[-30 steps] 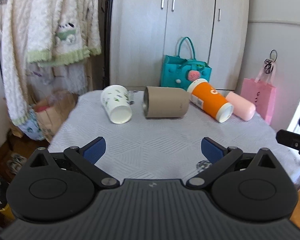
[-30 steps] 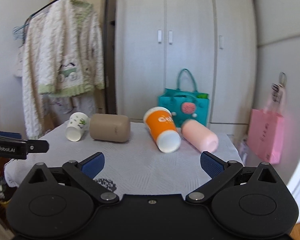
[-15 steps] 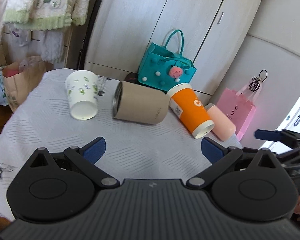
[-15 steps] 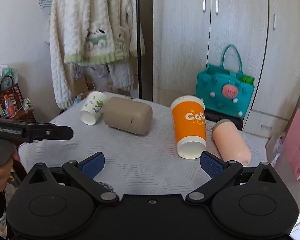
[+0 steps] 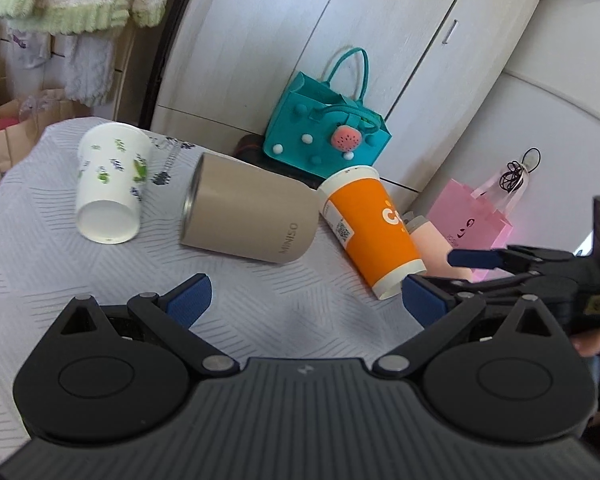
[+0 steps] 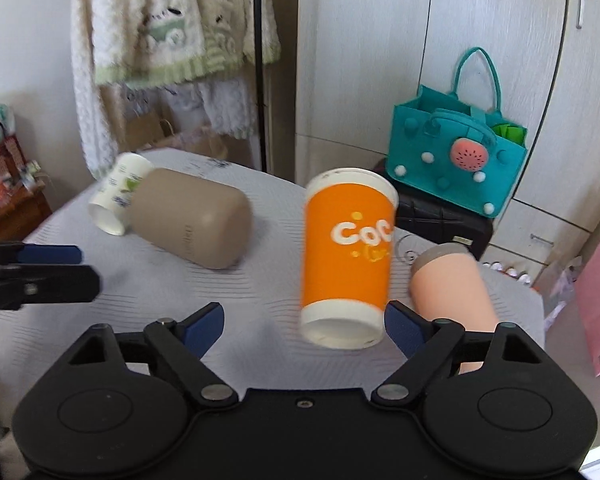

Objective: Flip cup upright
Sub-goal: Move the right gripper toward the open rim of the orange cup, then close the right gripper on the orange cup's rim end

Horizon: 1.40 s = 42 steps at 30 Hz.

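Observation:
Several cups lie on their sides on the white-clothed table (image 5: 260,300): a white paper cup with green print (image 5: 110,188) (image 6: 118,196), a beige MINISO tumbler (image 5: 248,214) (image 6: 192,224), an orange paper cup (image 5: 374,232) (image 6: 346,256) and a pink tumbler (image 6: 448,292) (image 5: 430,246). My left gripper (image 5: 306,300) is open and empty, short of the beige tumbler. My right gripper (image 6: 304,324) is open and empty, with the orange cup's base just inside its right finger. It also shows in the left wrist view (image 5: 500,266).
A teal felt bag (image 5: 328,132) (image 6: 456,156) stands behind the table by the wardrobe (image 5: 380,40). A pink paper bag (image 5: 480,216) hangs at the right. Knitted clothes (image 6: 160,40) hang on a rack at the left. The table's edges fall off left and right.
Both grippers have moved forward over the table toward the cups. The right gripper has closed in on the orange cup. All cups lie where they were.

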Each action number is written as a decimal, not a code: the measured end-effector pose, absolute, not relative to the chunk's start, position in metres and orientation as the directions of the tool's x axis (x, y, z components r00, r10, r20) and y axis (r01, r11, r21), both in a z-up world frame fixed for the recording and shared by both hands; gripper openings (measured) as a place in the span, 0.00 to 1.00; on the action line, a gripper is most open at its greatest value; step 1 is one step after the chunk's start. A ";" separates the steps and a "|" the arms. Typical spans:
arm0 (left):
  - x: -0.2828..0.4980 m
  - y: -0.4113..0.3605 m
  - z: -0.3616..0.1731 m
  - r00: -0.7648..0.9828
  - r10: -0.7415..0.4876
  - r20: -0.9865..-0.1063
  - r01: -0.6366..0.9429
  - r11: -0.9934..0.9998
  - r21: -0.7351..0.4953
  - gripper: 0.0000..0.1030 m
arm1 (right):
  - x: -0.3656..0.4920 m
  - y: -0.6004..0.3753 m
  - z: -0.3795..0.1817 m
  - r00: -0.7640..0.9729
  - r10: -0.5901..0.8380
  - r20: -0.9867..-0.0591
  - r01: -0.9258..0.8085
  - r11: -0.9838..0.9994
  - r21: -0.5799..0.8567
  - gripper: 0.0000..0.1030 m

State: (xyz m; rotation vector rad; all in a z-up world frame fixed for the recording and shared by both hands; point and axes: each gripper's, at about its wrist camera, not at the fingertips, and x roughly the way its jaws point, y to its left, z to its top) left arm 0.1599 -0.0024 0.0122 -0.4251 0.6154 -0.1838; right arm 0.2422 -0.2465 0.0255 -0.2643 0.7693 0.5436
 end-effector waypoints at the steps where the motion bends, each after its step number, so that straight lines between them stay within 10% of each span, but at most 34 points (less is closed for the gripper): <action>1: 0.161 -0.004 0.011 0.804 -0.295 -0.516 0.051 0.899 -0.434 1.00 | 0.248 -0.246 0.025 0.590 0.357 -0.724 -0.555 0.831 -0.042 0.87; 42: 0.118 0.019 0.006 0.796 -0.321 -0.513 0.073 0.892 -0.445 1.00 | 0.164 -0.252 0.031 0.674 0.373 -0.638 -0.453 0.891 0.043 0.67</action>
